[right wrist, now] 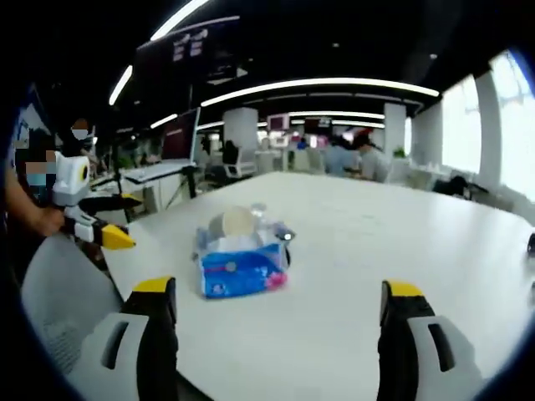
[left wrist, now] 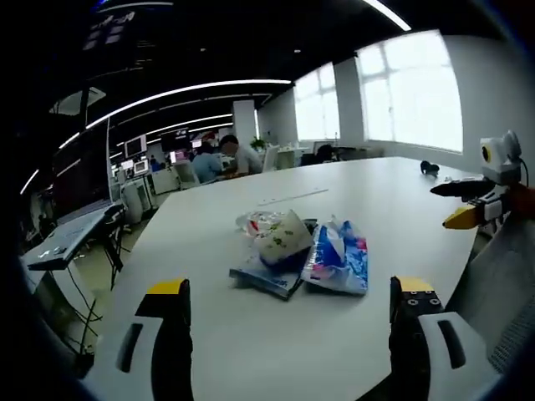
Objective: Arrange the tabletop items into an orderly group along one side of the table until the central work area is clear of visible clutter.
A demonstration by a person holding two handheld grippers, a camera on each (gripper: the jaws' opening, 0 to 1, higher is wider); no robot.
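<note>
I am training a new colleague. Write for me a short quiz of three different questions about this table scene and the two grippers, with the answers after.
1. True or false: the left gripper is shut on the blue tissue pack.
2. Multiple choice: where do the items lie on the white table? A) spread along one edge B) bunched in one small pile C) stacked inside a box
3. Fill in: in the right gripper view, the right gripper has its jaws ____ with nothing between them.

Key: 1. False; its jaws stand apart, short of the pack. 2. B; the pack, a crumpled white wrapper and a flat blue packet touch each other. 3. open.
</note>
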